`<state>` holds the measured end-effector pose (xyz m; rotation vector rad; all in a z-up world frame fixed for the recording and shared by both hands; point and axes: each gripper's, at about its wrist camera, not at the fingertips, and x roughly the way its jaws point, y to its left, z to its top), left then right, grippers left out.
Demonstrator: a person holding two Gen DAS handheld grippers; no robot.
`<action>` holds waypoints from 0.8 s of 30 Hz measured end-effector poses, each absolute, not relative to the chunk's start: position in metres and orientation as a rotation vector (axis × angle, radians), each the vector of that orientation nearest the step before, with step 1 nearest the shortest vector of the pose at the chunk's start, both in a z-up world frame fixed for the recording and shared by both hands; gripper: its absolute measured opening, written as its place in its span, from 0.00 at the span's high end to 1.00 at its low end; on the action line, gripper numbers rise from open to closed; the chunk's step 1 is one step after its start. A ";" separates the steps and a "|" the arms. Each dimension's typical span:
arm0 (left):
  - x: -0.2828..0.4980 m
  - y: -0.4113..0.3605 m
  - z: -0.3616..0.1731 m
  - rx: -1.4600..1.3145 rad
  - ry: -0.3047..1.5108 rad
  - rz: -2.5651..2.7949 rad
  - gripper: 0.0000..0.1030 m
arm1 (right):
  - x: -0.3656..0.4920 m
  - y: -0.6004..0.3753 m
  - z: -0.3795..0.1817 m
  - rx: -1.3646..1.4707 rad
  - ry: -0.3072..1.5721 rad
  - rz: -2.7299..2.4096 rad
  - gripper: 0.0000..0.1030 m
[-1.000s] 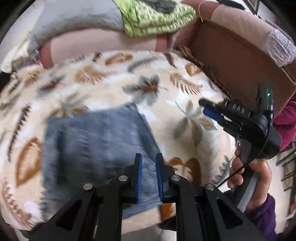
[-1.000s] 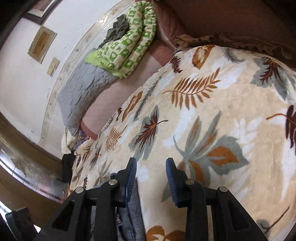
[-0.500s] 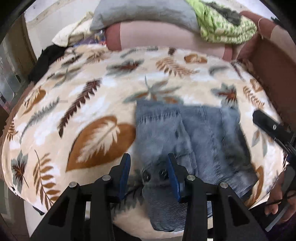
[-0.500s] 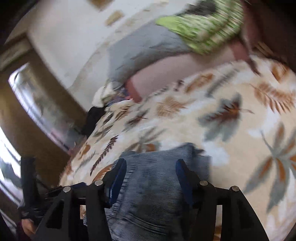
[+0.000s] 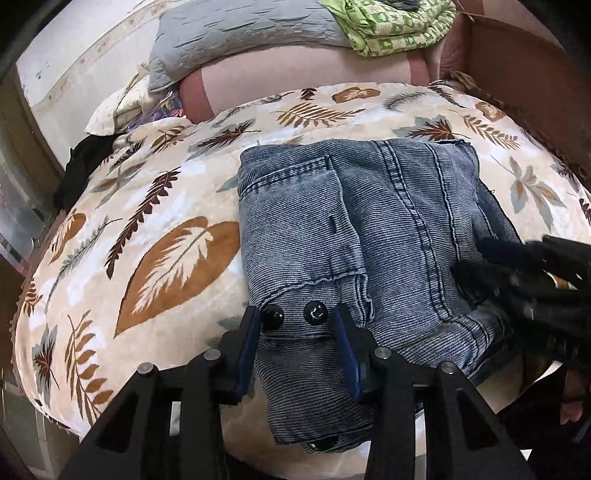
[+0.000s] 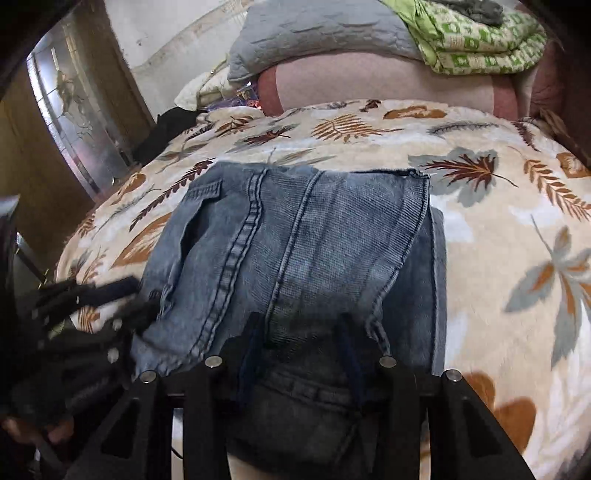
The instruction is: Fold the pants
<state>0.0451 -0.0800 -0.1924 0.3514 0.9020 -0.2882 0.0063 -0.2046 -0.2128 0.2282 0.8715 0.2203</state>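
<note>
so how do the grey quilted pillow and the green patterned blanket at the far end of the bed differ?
Colour: the grey quilted pillow is plain grey; the green patterned blanket is lime green with a white print.
Surface: the pillow shows stitched quilting; the blanket shows stacked folded layers.
Load: a dark item lies on the blanket; nothing shows on the pillow.
Both rest on the pink bolster behind the leaf-print bedspread.

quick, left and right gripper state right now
left gripper: open over the jeans, holding nothing.
right gripper: open over the jeans, jaws just closing in.
</note>
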 end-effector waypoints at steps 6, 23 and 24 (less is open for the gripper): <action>0.056 -0.069 -0.169 0.301 0.940 -0.321 0.58 | 0.005 -0.216 -0.200 0.306 0.932 0.215 0.58; 0.172 -0.096 -0.194 0.270 1.033 -0.151 0.42 | 0.108 -0.253 -0.207 0.503 0.935 0.152 0.56; 0.172 -0.098 -0.198 0.281 1.032 -0.145 0.38 | 0.112 -0.256 -0.214 0.531 0.954 0.153 0.56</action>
